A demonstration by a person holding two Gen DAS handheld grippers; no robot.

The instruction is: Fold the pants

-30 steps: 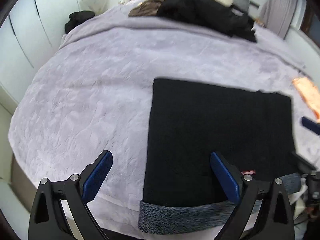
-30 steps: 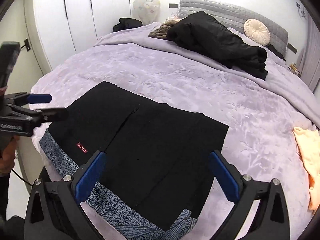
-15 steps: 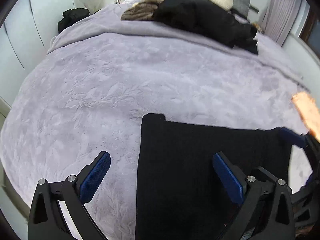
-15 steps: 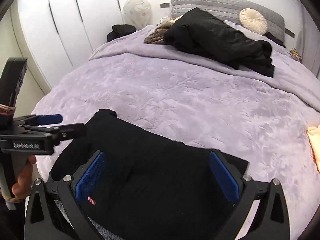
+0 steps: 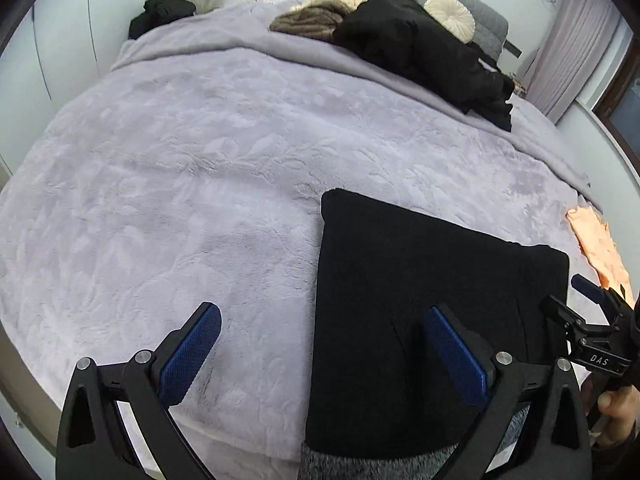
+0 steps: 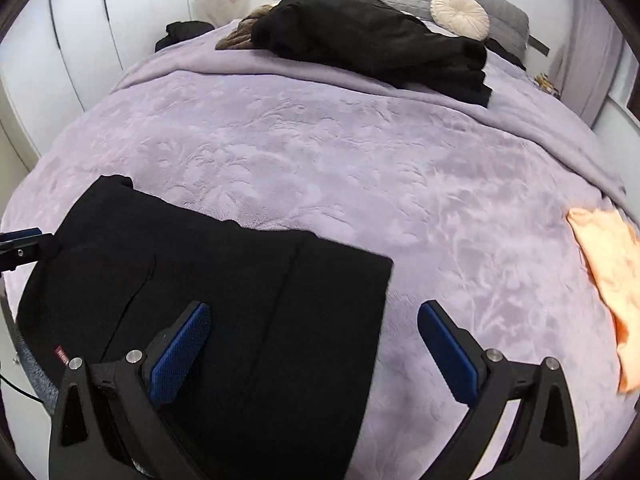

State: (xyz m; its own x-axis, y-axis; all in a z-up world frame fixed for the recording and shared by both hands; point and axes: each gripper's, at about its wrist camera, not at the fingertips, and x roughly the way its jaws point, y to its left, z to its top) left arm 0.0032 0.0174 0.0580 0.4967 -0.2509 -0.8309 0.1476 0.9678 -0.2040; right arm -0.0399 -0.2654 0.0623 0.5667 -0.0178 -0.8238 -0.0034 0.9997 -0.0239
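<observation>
Two grippers: both are held wide open above the near edge of the bed [image 5: 168, 168]; nothing is gripped by either.
Left gripper [image 5: 324, 354]: its jaws are spread across the left edge of the pants [image 5: 420, 300], one pad over the bare blanket, the other over the black cloth. Whether the cloth is touched cannot be told.
Right gripper [image 6: 314, 346]: its jaws are spread across the right edge of the pants, the left pad over the cloth, the right pad over the blanket; no contact can be made out.
Pants: a flat black rectangle is seen at the near edge of the bed, already folded over, with the grey patterned waistband [image 5: 384, 466] hanging at the very edge and a small red label [image 6: 62, 356] near the near left corner.
Step in hand, as judged: another fold, or a squaring of the stack, seems called for.
Advice: all layers at a corner should be pinched together, both corners should be lifted evenly, and edges should be laid flush so that no layer is dragged askew on the plush blanket.
Right edge of the bed: an orange cloth [image 6: 608, 276] is left well apart from the pants.
Far edge of the bed: a black jacket [image 6: 368, 36] and a round cushion [image 6: 460, 14] are lying clear of the work.
</observation>
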